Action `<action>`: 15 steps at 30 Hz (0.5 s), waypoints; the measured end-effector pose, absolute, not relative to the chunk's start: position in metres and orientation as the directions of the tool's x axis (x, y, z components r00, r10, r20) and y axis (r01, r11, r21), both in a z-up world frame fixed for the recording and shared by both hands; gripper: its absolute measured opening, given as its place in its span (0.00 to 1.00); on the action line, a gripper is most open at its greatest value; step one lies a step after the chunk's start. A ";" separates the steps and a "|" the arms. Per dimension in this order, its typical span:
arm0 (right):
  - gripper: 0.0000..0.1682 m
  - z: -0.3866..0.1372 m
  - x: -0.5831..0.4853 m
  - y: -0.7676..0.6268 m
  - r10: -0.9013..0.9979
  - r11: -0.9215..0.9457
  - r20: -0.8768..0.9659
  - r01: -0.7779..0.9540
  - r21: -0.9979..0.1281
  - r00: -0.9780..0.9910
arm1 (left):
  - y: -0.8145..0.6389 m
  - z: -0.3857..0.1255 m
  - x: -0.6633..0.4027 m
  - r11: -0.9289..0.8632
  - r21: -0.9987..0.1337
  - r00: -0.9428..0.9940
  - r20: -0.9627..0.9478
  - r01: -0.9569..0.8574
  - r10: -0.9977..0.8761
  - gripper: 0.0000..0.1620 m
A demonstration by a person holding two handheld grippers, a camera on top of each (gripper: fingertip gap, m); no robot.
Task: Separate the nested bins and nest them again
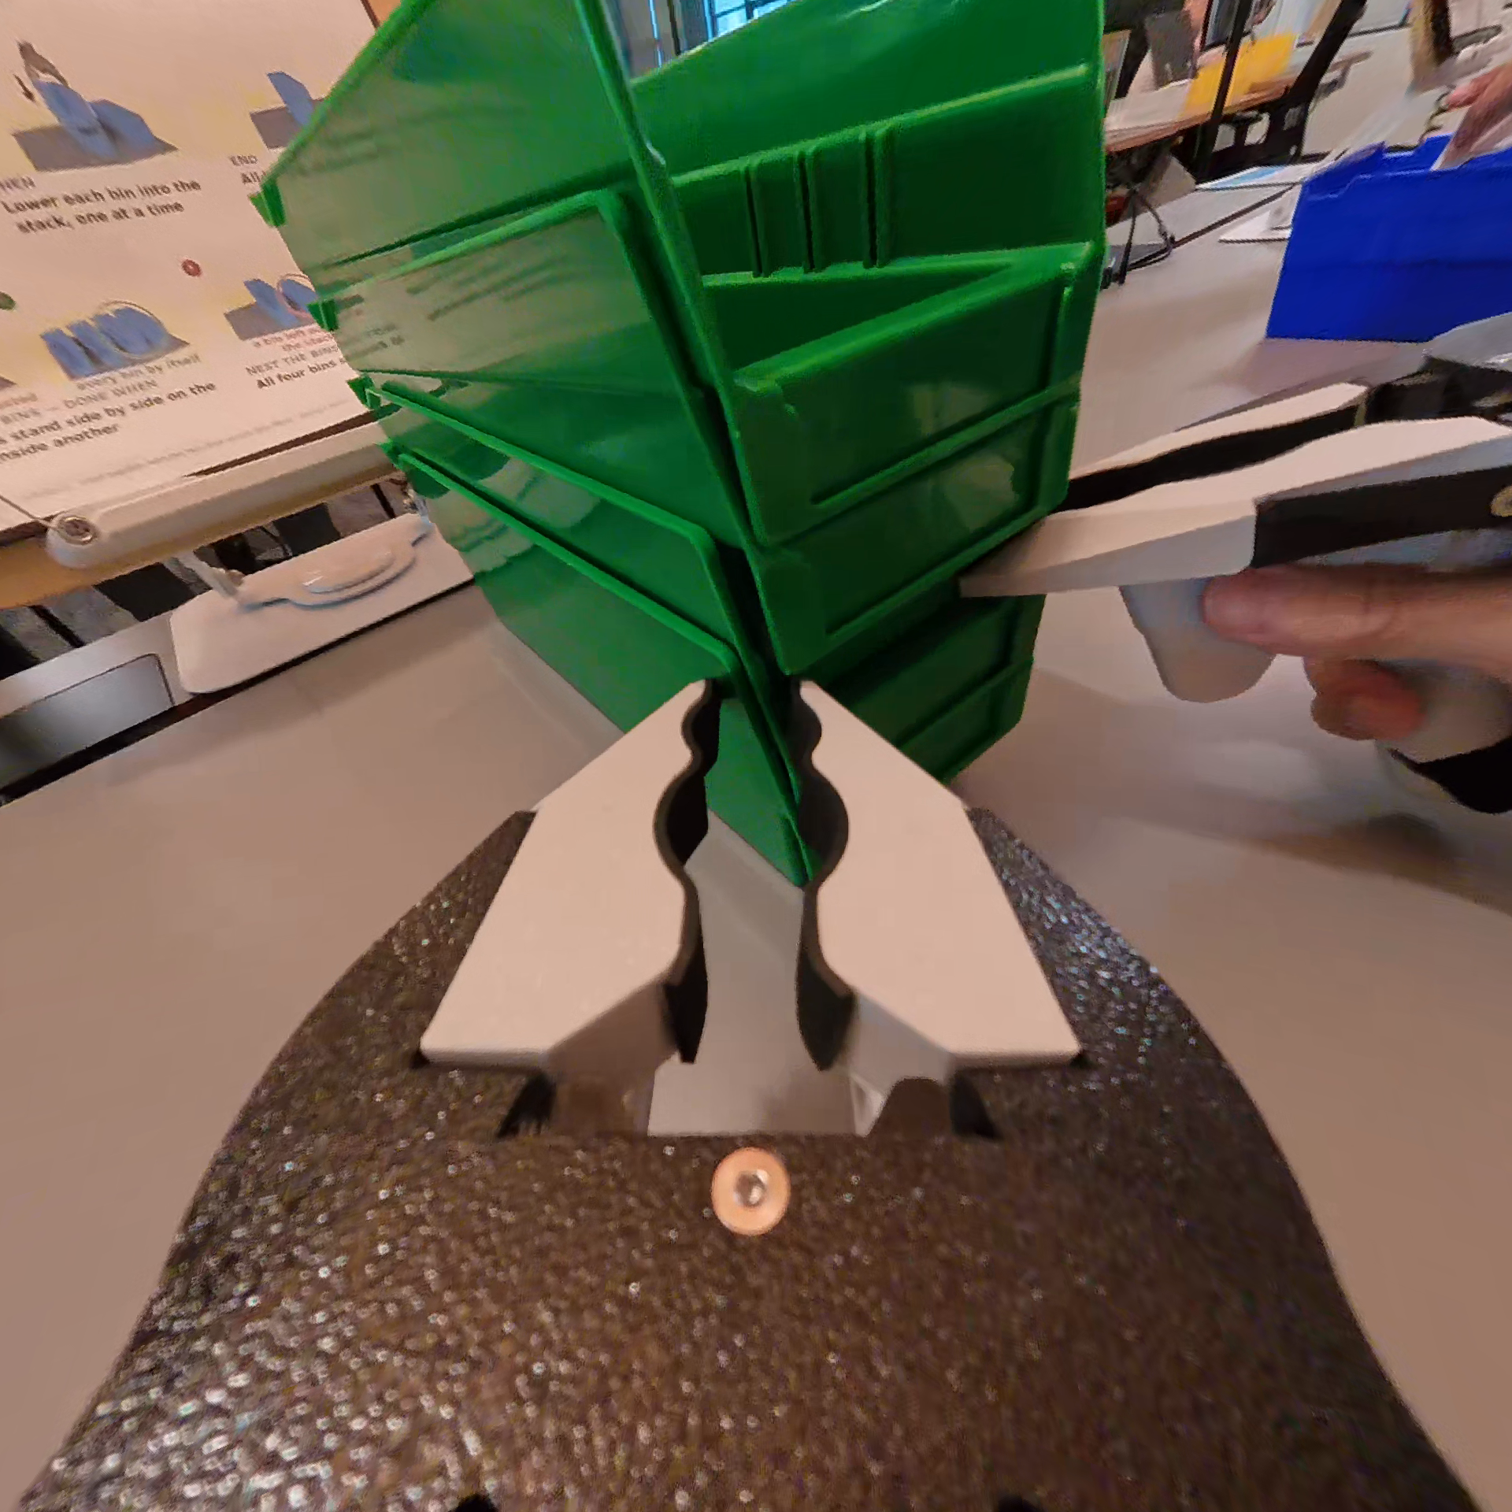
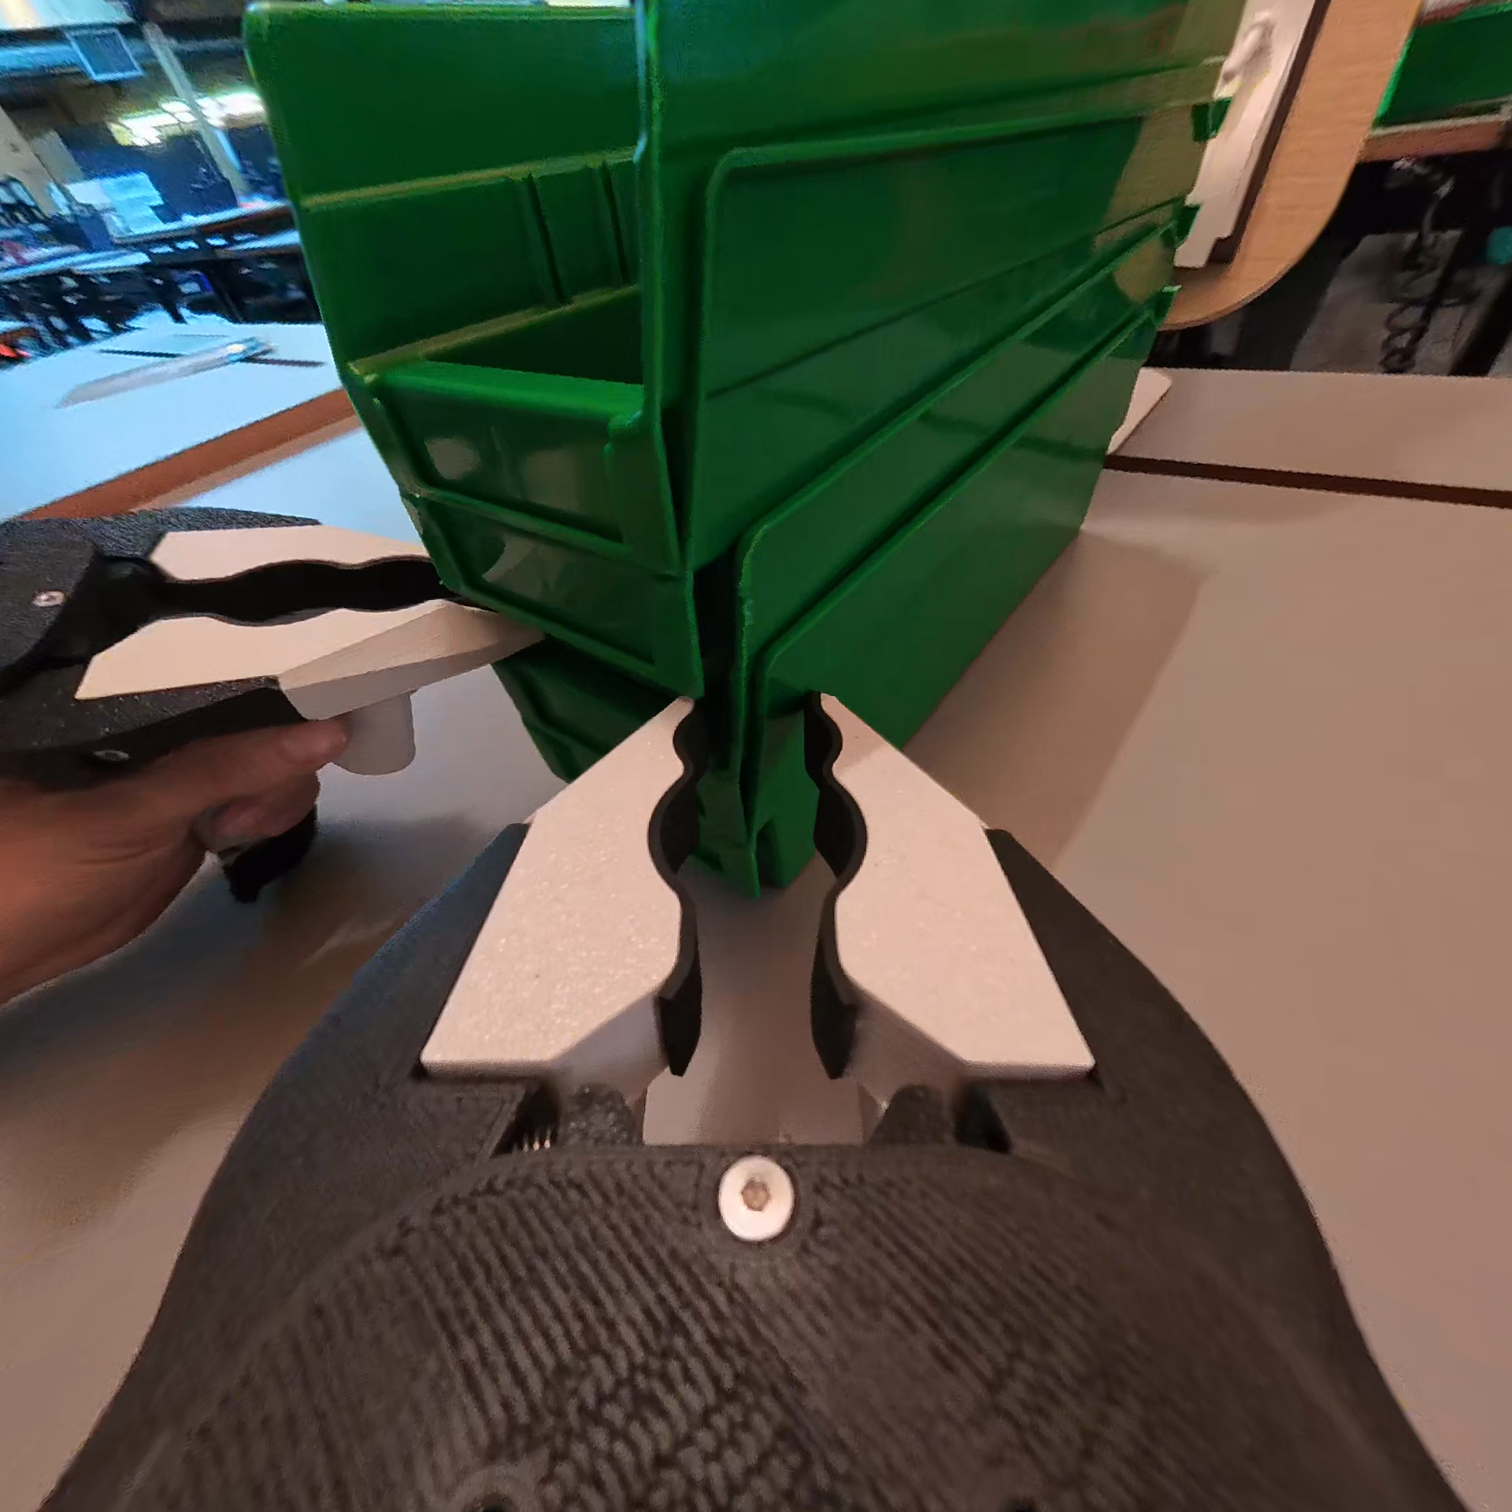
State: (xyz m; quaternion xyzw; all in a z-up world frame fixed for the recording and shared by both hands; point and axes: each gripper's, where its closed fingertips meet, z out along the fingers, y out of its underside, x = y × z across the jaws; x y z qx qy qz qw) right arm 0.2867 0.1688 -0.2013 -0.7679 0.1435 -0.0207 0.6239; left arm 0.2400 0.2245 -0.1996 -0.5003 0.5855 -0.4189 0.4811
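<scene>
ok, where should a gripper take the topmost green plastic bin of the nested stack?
Topmost green bin: probably pinch its front lip from the open front. The lip is thin, faces outward and juts clear of the bin below.

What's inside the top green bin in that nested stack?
The top green bin shows only bare green walls through its open front. Its floor and rear interior are covered by its front lip, so contents deeper in cannot be ruled out. The lower bins are filled by the bins nested above.
</scene>
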 end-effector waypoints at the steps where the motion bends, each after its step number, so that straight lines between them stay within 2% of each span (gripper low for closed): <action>1: 0.13 -0.201 0.285 0.167 -0.228 -0.186 -0.159 -0.203 -0.961 0.961 | 0.223 -0.200 0.237 0.149 -0.971 -0.038 -0.145 -0.185 -0.989 0.09; 4: 0.11 -0.200 0.282 0.161 -0.193 -0.235 -0.145 -0.189 -0.953 0.970 | 0.215 -0.195 0.227 0.166 -0.971 -0.094 -0.151 -0.175 -0.984 0.10; 6: 0.12 -0.196 0.282 0.154 -0.194 -0.236 -0.136 -0.180 -0.955 0.972 | 0.215 -0.171 0.212 0.184 -0.979 -0.071 -0.178 -0.092 -0.981 0.24; 9: 0.16 -0.183 0.281 0.142 -0.172 -0.185 -0.143 -0.175 -0.967 0.975 | 0.201 -0.128 0.190 0.389 -0.921 -0.067 -0.389 0.014 -0.919 0.19; 12: 0.16 -0.177 0.276 0.133 -0.128 -0.152 -0.217 -0.235 -0.960 0.968 | 0.182 -0.112 0.198 0.586 -0.806 -0.172 -0.568 -0.078 -0.805 0.24; 15: 0.16 -0.183 0.266 0.129 -0.085 -0.184 -0.237 -0.249 -0.951 0.968 | 0.170 -0.112 0.218 0.695 -0.690 -0.374 -0.601 -0.203 -0.706 0.24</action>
